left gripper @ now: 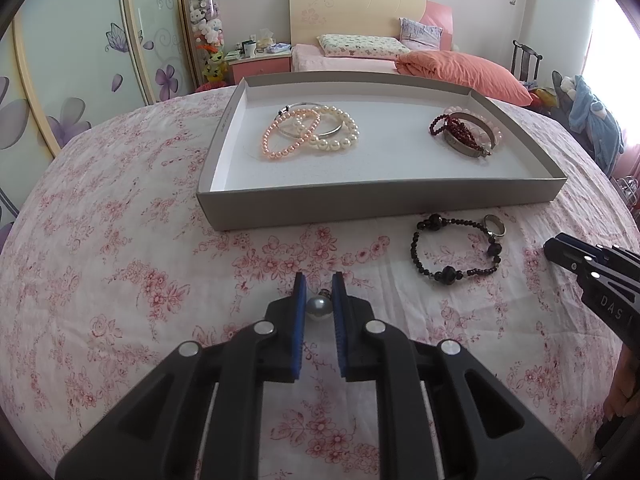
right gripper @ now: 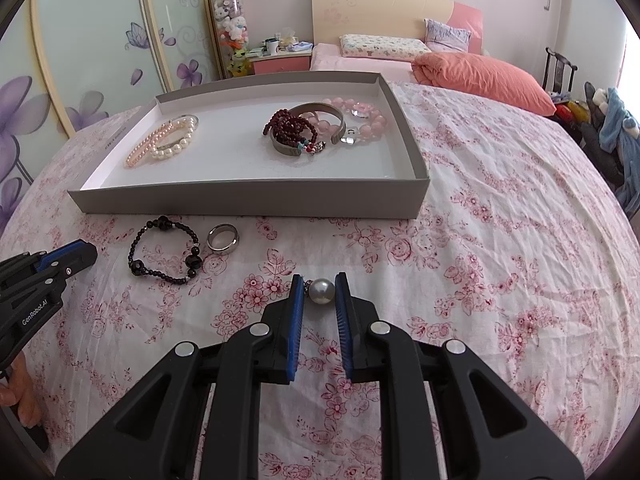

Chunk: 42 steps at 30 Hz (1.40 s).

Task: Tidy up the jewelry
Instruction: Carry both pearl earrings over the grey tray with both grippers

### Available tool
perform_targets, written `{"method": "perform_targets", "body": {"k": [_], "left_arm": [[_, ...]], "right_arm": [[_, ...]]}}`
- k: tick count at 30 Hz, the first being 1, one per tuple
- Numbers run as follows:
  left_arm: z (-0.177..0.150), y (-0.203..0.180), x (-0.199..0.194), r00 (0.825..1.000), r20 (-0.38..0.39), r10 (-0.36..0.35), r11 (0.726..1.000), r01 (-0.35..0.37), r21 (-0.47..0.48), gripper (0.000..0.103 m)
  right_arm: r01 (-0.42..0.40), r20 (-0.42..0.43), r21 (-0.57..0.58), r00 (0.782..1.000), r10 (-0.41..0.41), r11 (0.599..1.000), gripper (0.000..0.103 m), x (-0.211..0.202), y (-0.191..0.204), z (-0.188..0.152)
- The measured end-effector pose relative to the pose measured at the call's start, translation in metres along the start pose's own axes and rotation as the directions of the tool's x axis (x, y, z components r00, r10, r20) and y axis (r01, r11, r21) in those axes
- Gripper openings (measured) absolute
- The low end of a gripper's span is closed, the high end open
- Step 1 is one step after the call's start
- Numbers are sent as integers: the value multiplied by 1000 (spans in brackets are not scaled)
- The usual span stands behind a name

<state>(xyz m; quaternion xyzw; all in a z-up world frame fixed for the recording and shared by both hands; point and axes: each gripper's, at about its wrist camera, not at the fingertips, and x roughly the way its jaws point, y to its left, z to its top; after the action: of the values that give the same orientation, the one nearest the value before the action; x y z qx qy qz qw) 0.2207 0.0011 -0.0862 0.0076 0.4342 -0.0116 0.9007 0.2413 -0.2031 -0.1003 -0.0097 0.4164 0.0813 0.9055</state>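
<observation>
Resting between the left claw (left gripper: 319, 290) pads, a grey pearl (left gripper: 319, 308) is pinched just short of the tray's (left gripper: 380, 200) near wall.

Right wrist view: the right claw (right gripper: 319, 292) stands released around another pearl (right gripper: 322, 290) on the floral surface (right gripper: 500, 260), touching neither pad.

You can read two markings, both on the tools. In your left wrist view, the right tool (left gripper: 554, 249) comes in from the right edge, and its black body carries pale capitals "DAS", cut off by the edge of the frame. In your right wrist view, the left tool (right gripper: 90, 254) comes in from the left edge, and its black body reads "GenRobot.AI" in small white letters. The grey tray (right gripper: 256, 200) has a faint line of print along its left outer wall, too small for you to read.
</observation>
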Motion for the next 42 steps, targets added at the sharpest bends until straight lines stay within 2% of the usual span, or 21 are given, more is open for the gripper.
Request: {"method": "perform_targets", "body": {"k": [5, 9, 13, 16, 18, 21, 28, 42], "left_arm": [[1, 1, -6, 1000, 13, -10, 1000, 10, -11, 14], [7, -1, -27, 996, 92, 5, 1000, -5, -3, 14], [14, -6, -51, 979, 201, 30, 1000, -31, 3, 14], [19, -9, -67, 959, 280, 46, 999, -47, 0, 14], [22, -11, -75, 944, 324, 57, 998, -60, -1, 14], [28, -13, -80, 934, 354, 59, 998, -62, -2, 14], [37, -19, -84, 921, 384, 64, 998, -68, -2, 14], [65, -21, -65, 916, 398, 57, 998, -63, 3, 14]], "right_arm": [[-15, 61, -14, 998, 16, 1000, 17, -16, 8, 3], [-12, 152, -40, 988, 18, 999, 17, -36, 19, 11], [7, 279, -67, 960, 12, 998, 17, -62, 31, 18], [10, 376, -77, 926, 20, 997, 17, -80, 38, 22], [7, 419, -75, 908, 25, 997, 17, -86, 37, 27], [1, 464, -68, 885, 31, 998, 17, -94, 37, 32], [-16, 490, -54, 871, 40, 998, 17, -95, 36, 40], [-29, 500, -35, 865, 43, 999, 17, -80, 30, 62]]}}
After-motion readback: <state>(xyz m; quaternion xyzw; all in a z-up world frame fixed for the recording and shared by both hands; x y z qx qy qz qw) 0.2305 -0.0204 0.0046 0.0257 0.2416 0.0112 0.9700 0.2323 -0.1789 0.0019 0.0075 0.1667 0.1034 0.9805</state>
